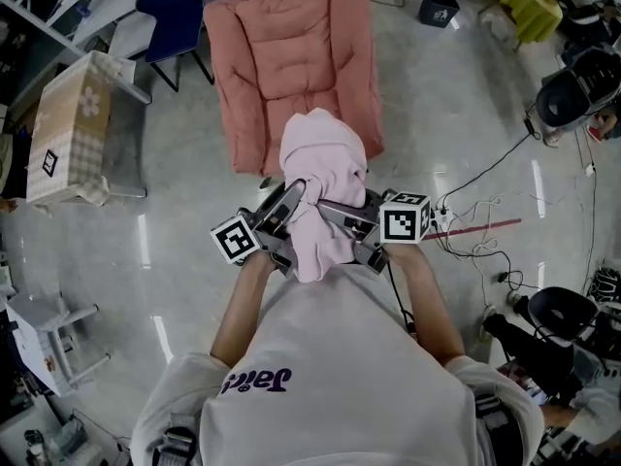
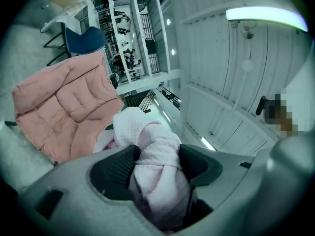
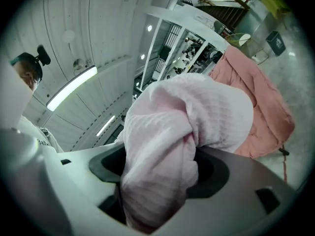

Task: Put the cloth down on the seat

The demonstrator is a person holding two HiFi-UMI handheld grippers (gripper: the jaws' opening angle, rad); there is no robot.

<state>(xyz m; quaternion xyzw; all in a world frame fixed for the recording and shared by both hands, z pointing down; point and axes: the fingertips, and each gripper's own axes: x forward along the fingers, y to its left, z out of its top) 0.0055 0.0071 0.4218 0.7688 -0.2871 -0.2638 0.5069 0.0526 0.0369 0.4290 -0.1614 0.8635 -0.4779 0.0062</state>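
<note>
A pale pink cloth [image 1: 320, 158] is bunched up between my two grippers, held in the air just in front of the person's chest. My left gripper [image 1: 289, 200] is shut on the cloth [image 2: 152, 146], which fills the gap between its dark pads. My right gripper [image 1: 335, 212] stands wide with a thick fold of the cloth [image 3: 187, 117] packed between its pads and touching both. The seat [image 1: 291, 56], a salmon-pink quilted cushion chair, lies on the floor straight ahead, beyond the cloth. It shows in the left gripper view [image 2: 64, 107] and the right gripper view [image 3: 261, 107].
A blue chair [image 1: 175, 8] stands behind the seat at the left. A table with a checked cover [image 1: 73, 124] is at the far left. Cables [image 1: 475, 231] trail over the floor at the right, near a black stool [image 1: 563, 309]. A black bin [image 1: 439, 8] sits far back.
</note>
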